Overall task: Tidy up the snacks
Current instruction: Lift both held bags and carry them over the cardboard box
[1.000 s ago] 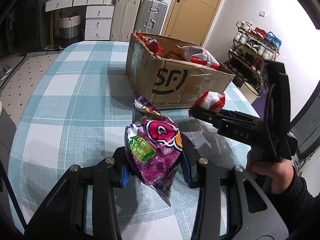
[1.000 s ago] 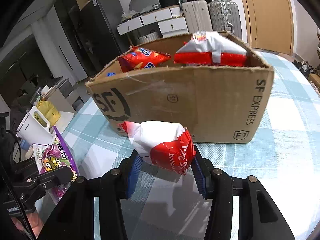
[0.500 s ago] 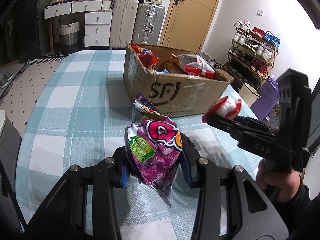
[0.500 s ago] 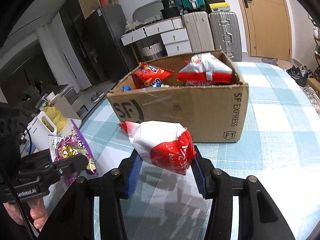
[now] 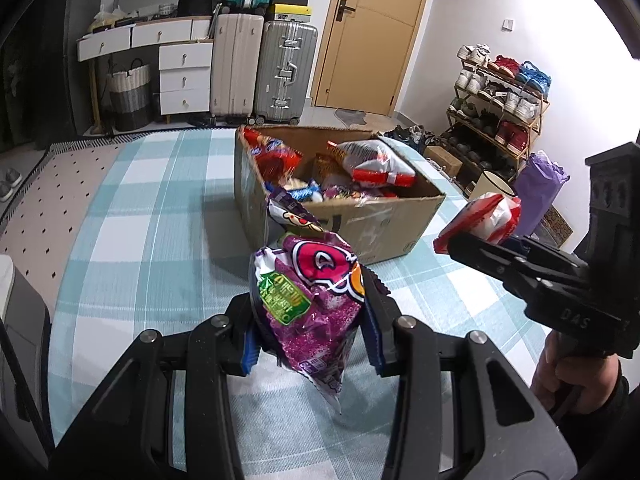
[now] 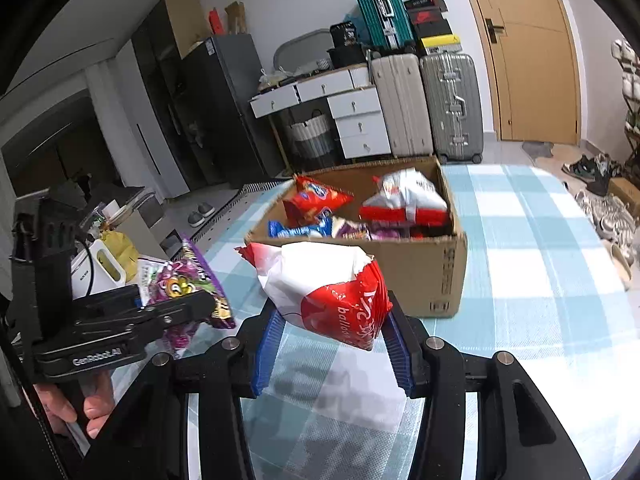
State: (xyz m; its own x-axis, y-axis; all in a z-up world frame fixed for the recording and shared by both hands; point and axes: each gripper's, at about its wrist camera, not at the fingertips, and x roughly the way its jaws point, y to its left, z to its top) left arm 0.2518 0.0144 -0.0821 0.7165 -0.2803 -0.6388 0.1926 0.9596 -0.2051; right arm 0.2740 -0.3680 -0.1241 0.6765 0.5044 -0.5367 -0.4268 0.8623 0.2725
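While clamped between the blue pads of the left gripper [image 5: 312,332], jaws closed tight on it: purple snack bag [image 5: 308,300], held clear above the checked tablecloth [image 5: 160,216]. Pinched in the right gripper [image 6: 332,344], jaws narrowed onto it: red and white snack bag [image 6: 324,288], likewise off the table. Beyond both, on the cloth: open cardboard box [image 6: 420,272], already holding several packets, among them a red packet [image 6: 316,196] and a white and red packet [image 6: 404,200]. Both held bags short of the box, near its front wall.
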